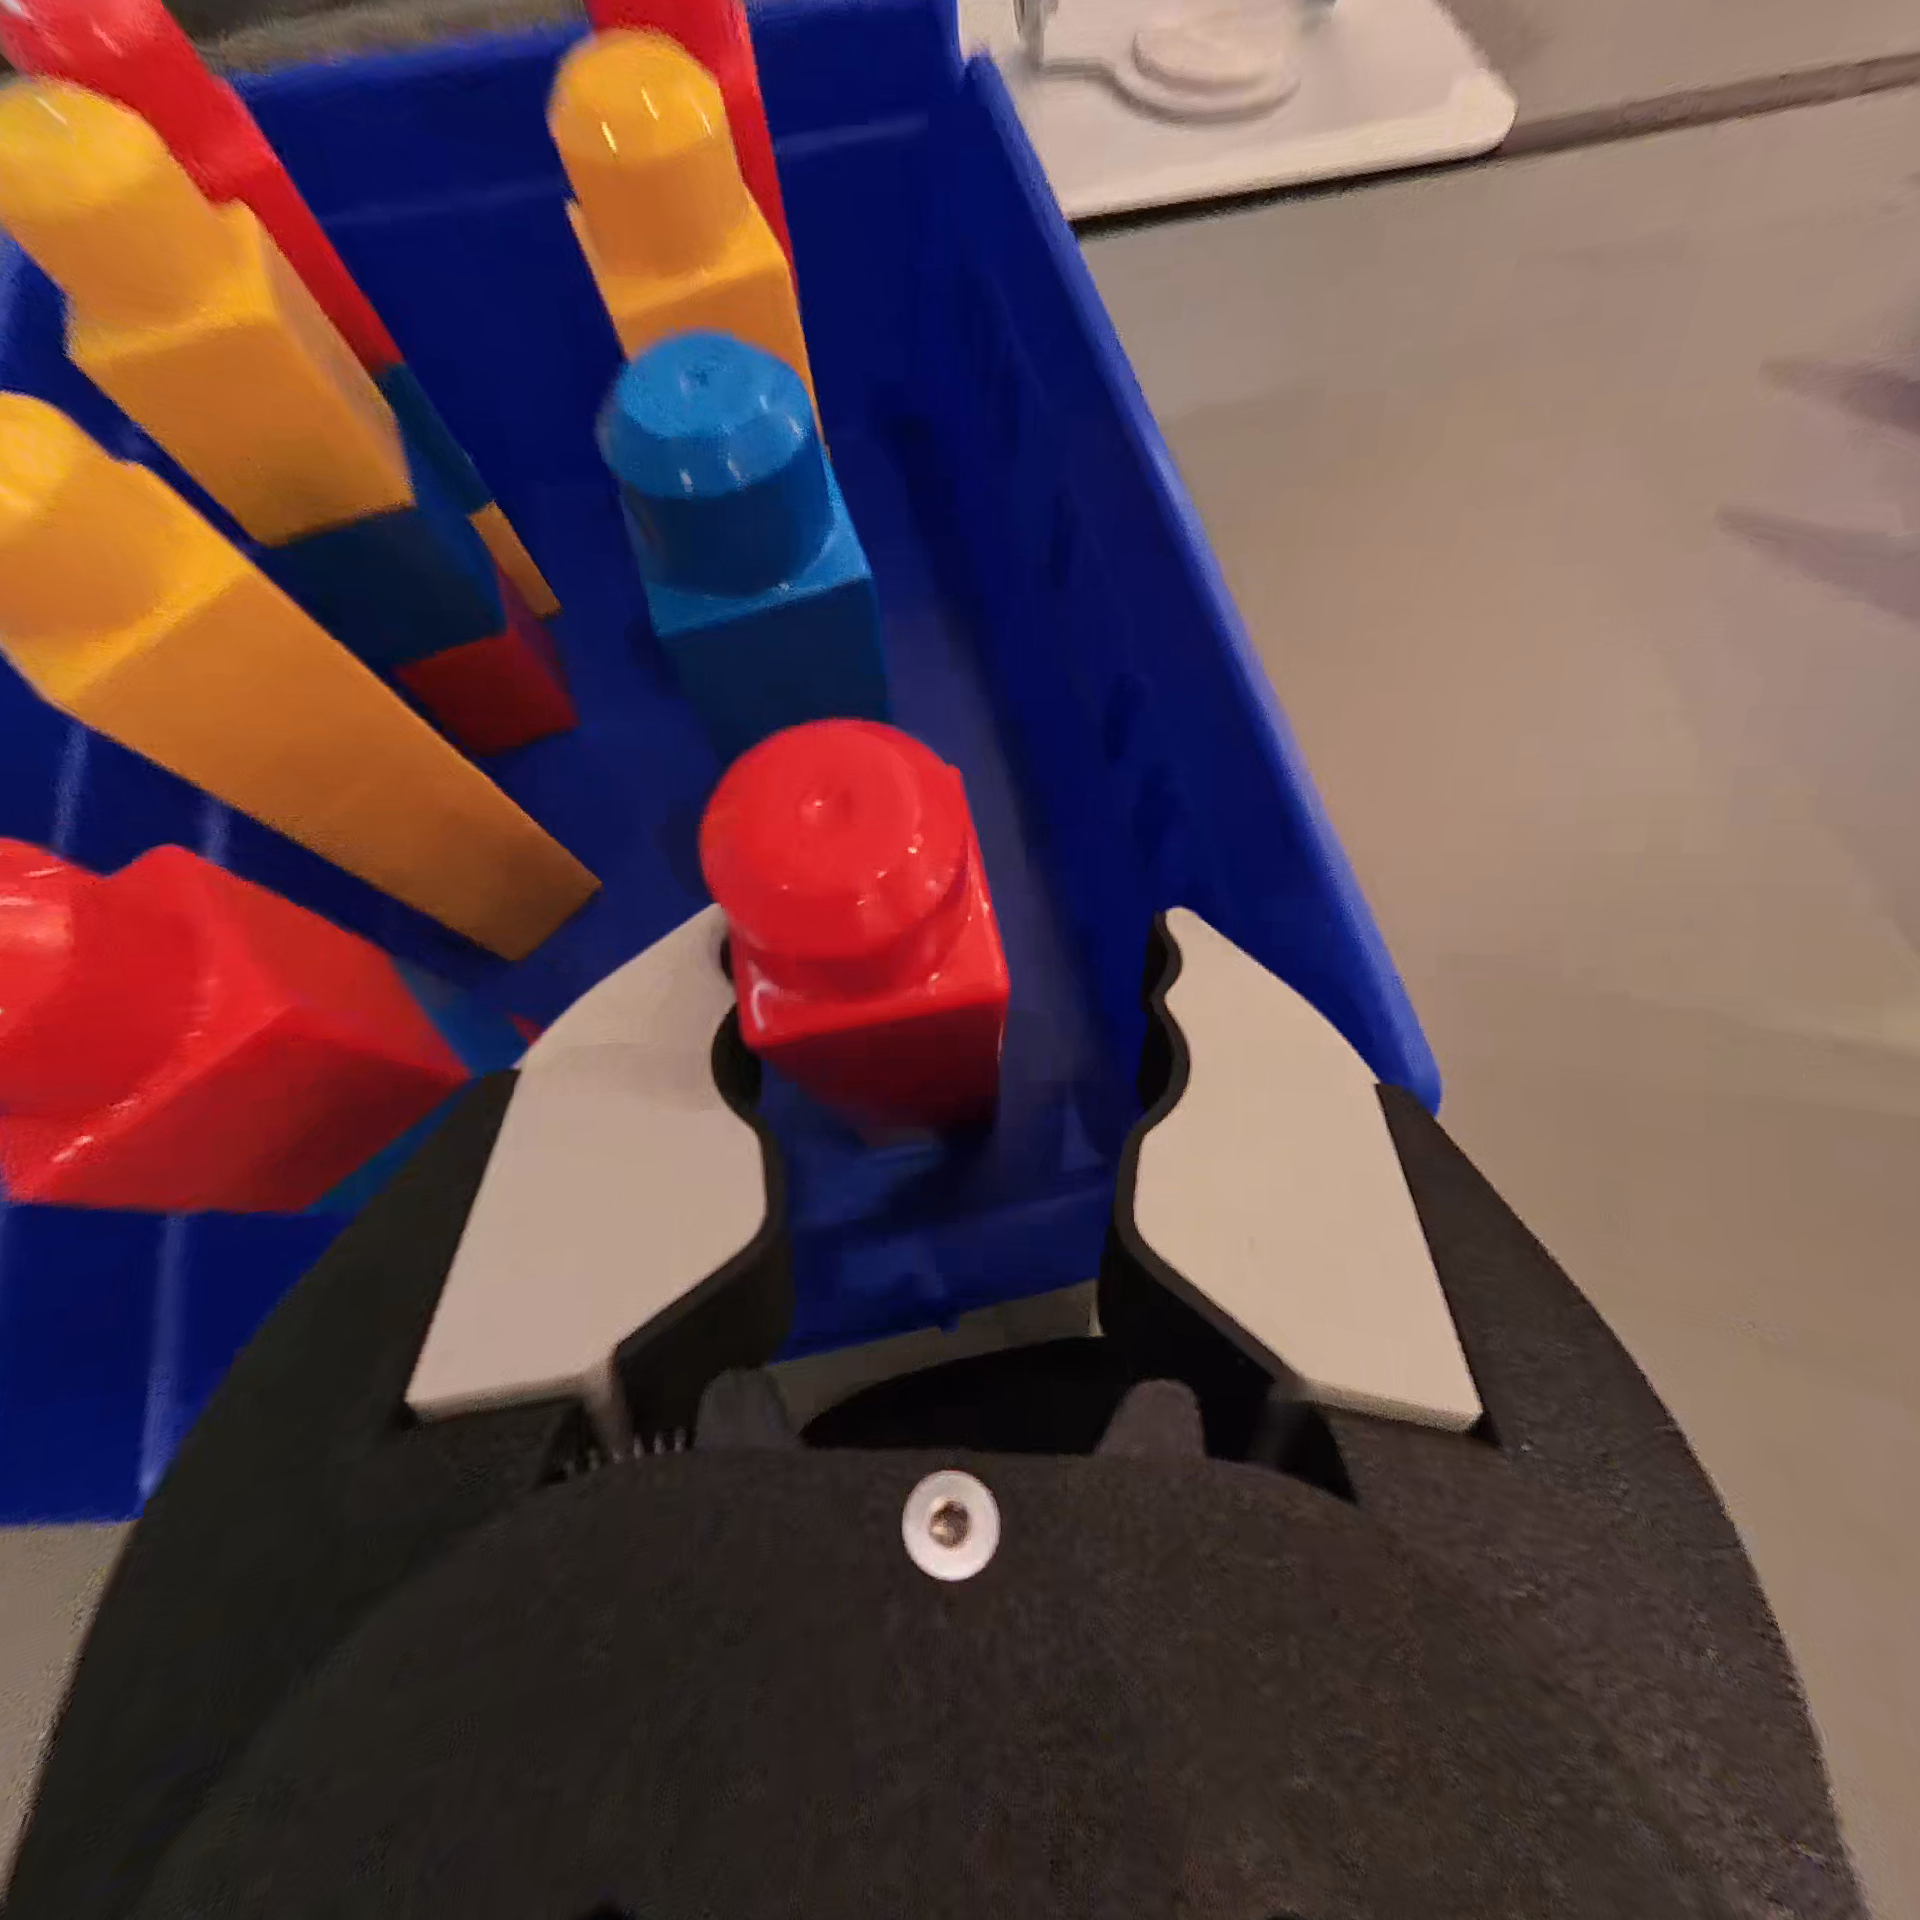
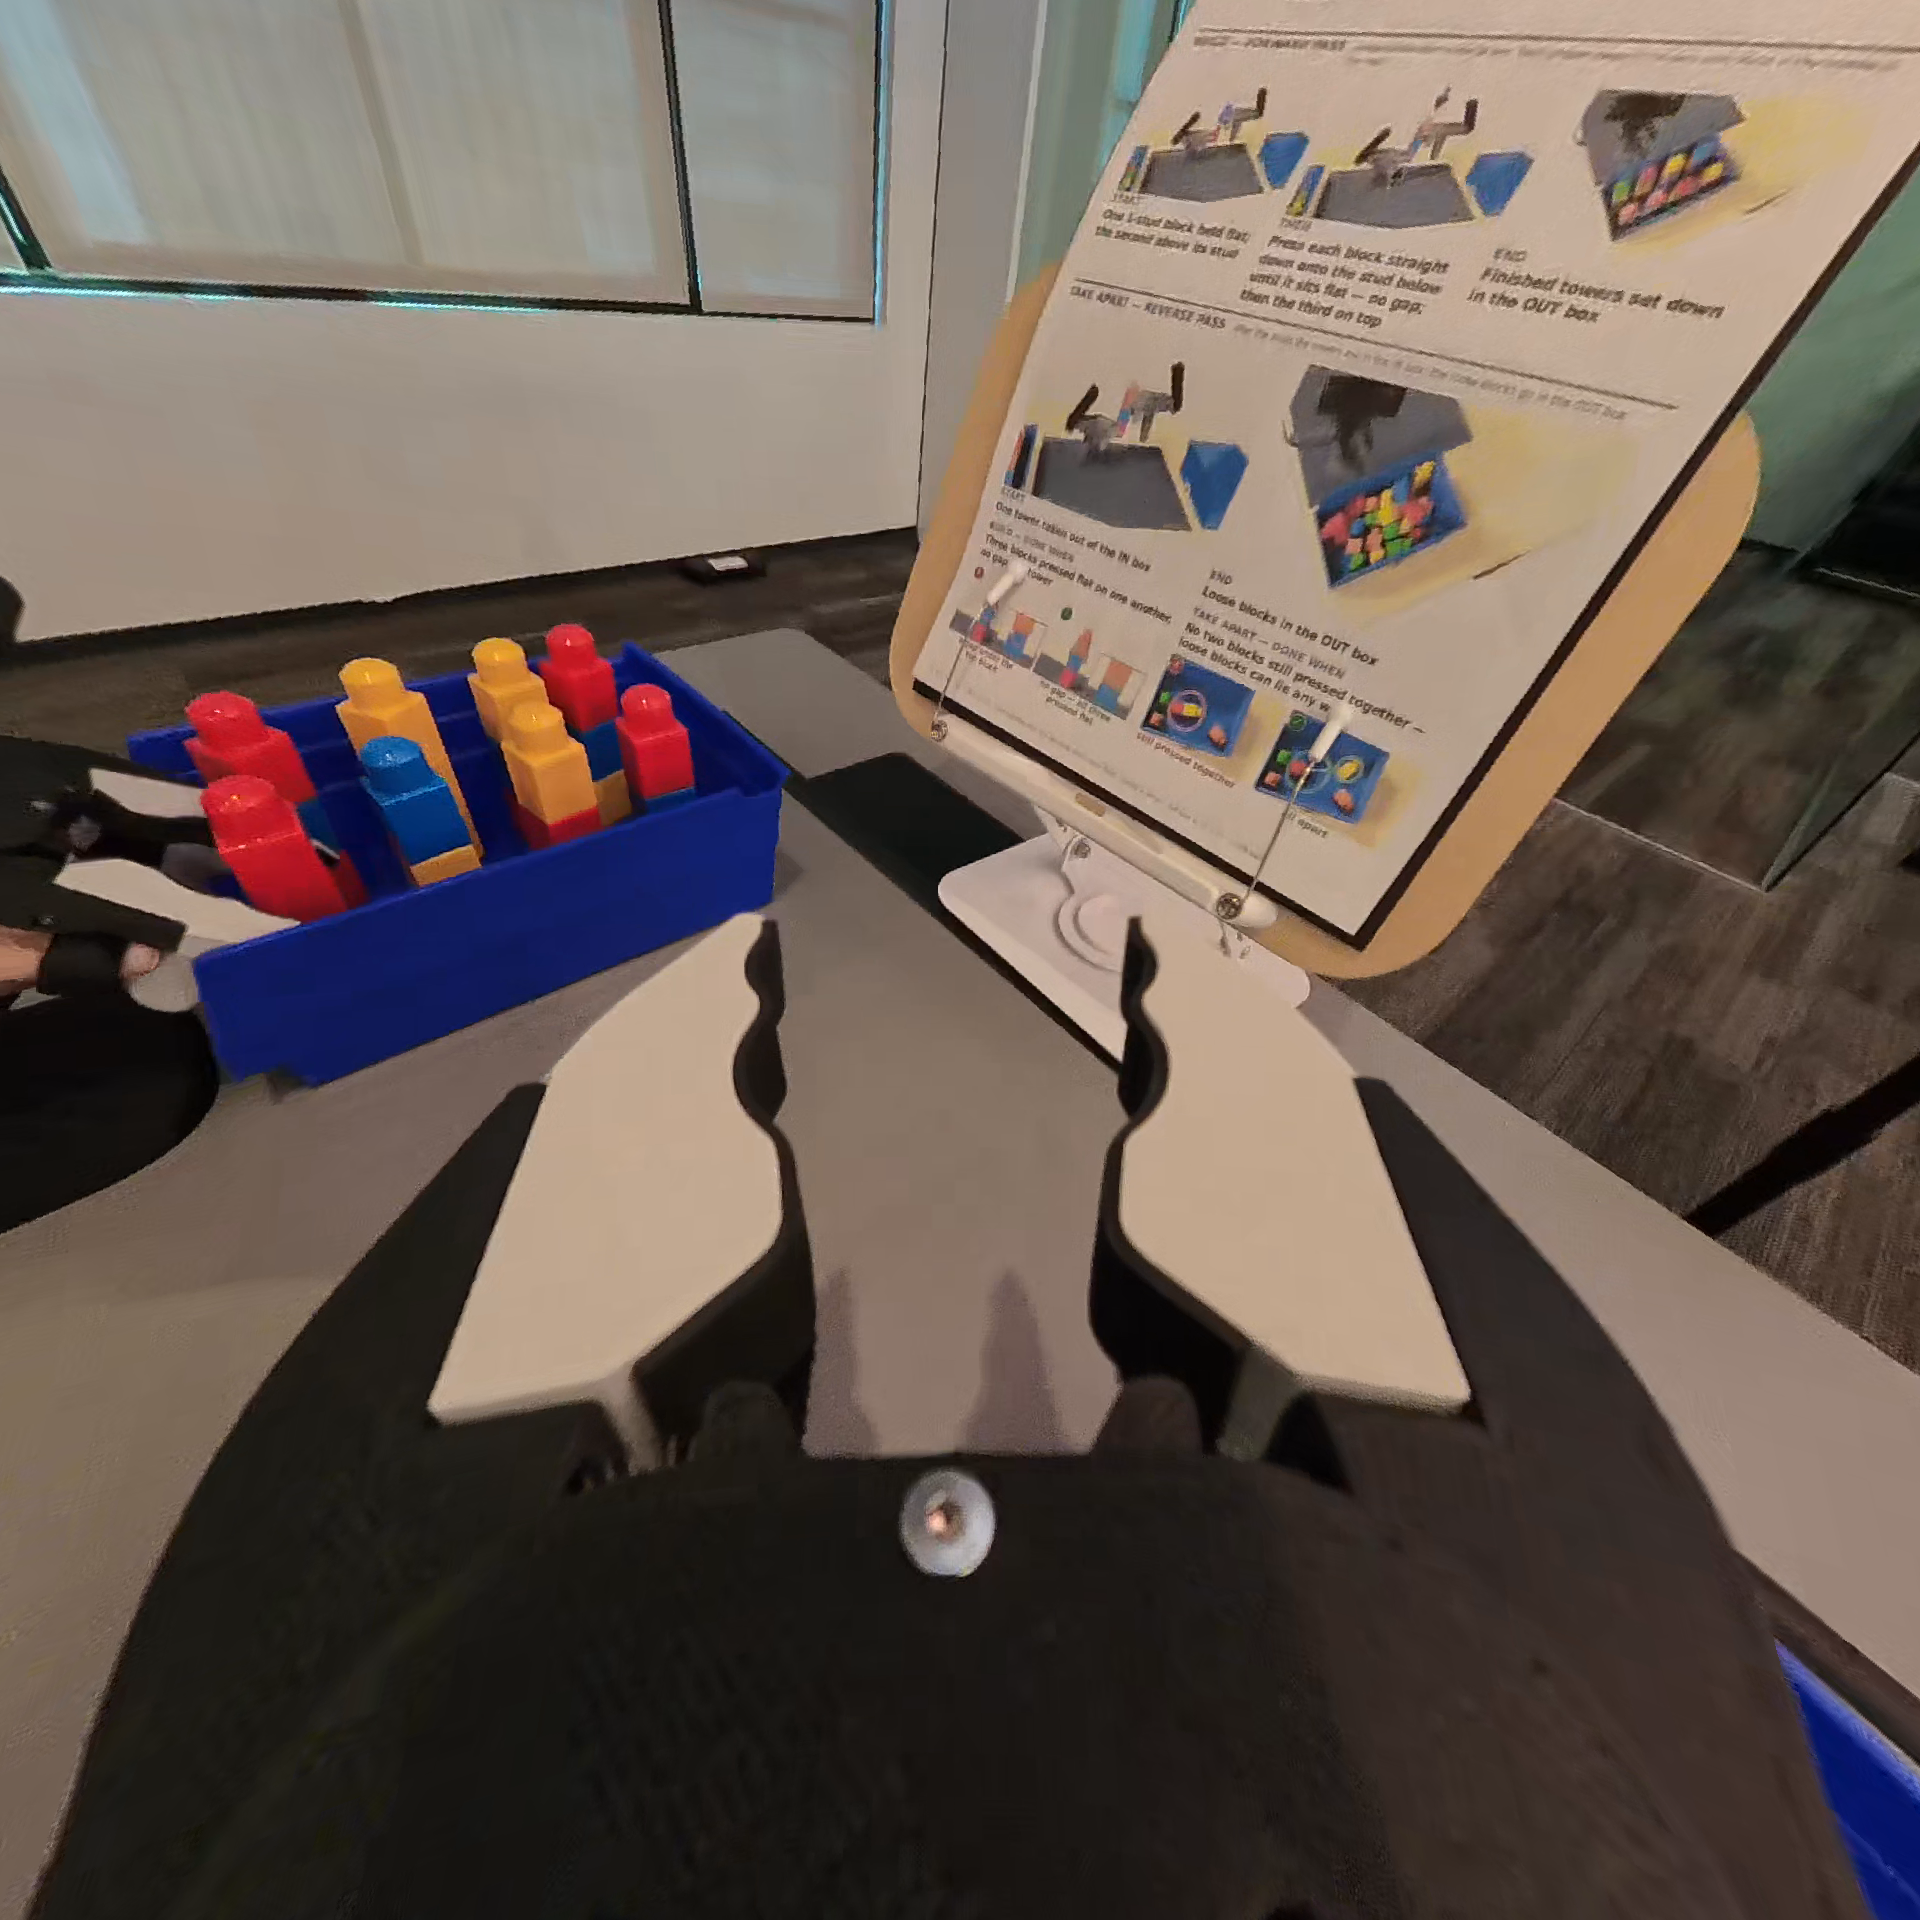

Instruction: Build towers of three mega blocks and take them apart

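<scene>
The left gripper has its fingers spread around the red-topped tower in the blue bin's near corner, gripping nothing yet; only the left finger seems to touch. Centre the tower, then clamp squarely; the right gripper waits released and empty over the grey counter.

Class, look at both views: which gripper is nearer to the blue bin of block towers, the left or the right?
Left. The left gripper reaches into the blue bin, its open fingers around a red-topped tower. The right gripper hovers open above the table, apart from the bin.

Instruction board on white stand
</scene>
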